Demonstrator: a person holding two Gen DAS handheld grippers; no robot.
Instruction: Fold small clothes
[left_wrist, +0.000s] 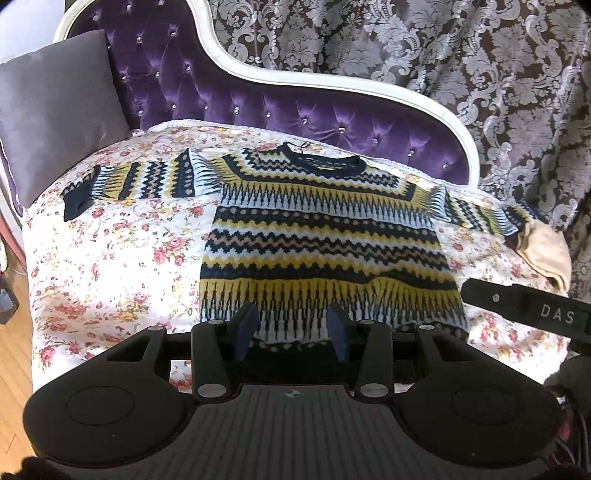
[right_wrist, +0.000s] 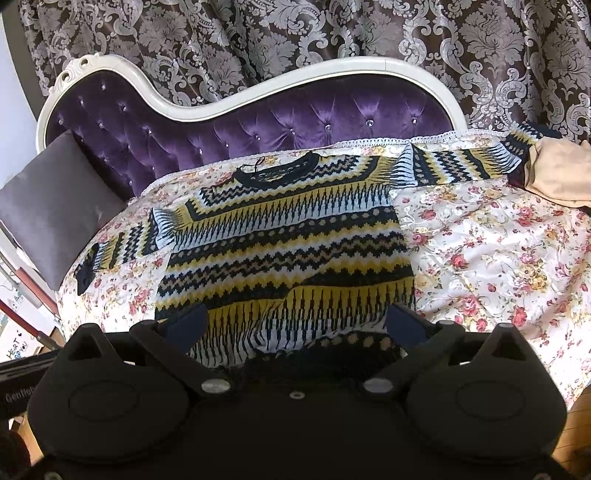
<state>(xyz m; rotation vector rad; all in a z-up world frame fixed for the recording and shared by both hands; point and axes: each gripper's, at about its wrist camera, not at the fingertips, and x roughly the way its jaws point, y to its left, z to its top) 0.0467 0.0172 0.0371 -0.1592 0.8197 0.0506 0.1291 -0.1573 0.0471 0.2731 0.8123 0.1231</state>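
On the floral bedspread (left_wrist: 110, 258) the sweater (left_wrist: 325, 236) is spread flat, neck far, hem near, just ahead of the parted left gripper (left_wrist: 295, 328) and wider-spread right gripper (right_wrist: 295, 325), nothing grasped.

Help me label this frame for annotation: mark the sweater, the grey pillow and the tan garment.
sweater (left_wrist: 325, 236), left wrist view, middle of the striped body.
grey pillow (left_wrist: 55, 110), left wrist view, middle of its front face.
tan garment (right_wrist: 557, 173), right wrist view, its folded bulk beside the sleeve cuff.
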